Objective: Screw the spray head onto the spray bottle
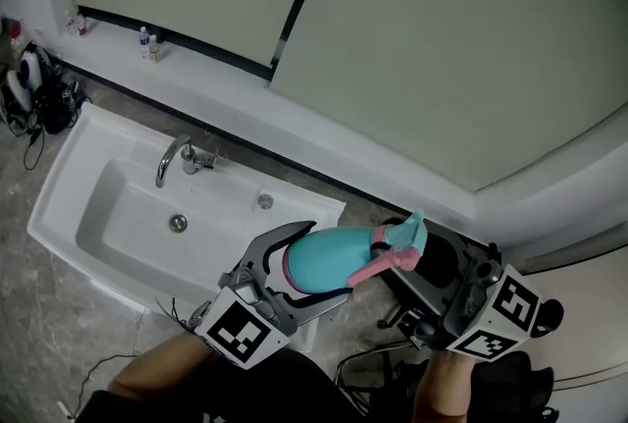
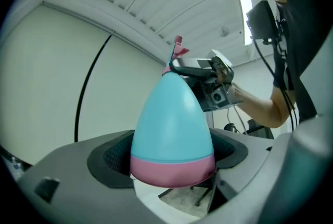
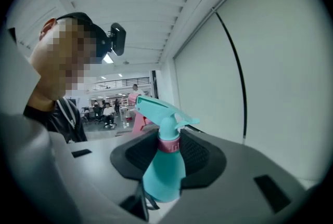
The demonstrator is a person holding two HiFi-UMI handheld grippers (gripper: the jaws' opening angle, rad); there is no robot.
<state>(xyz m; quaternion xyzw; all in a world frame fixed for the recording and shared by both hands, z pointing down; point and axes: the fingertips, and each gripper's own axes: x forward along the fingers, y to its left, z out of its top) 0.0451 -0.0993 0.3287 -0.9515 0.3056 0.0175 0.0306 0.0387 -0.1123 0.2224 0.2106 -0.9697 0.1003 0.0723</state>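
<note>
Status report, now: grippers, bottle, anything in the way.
Both shut: left gripper on spray bottle base, right gripper on spray head collar. Head seated on bottle, held level near the sink; tightness unclear. Nothing in the way.

A smooth, glossy plastic spray bottle [image 2: 171, 124] is pressing into the matt pads [image 2: 112, 158] of the left gripper [image 1: 316, 266]; a shiny metal tap [image 1: 172, 159] is overhanging a glossy, possibly ceramic sink [image 1: 88, 166].

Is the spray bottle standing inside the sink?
No, the spray bottle is held in the air on its side, not inside the sink.
</note>
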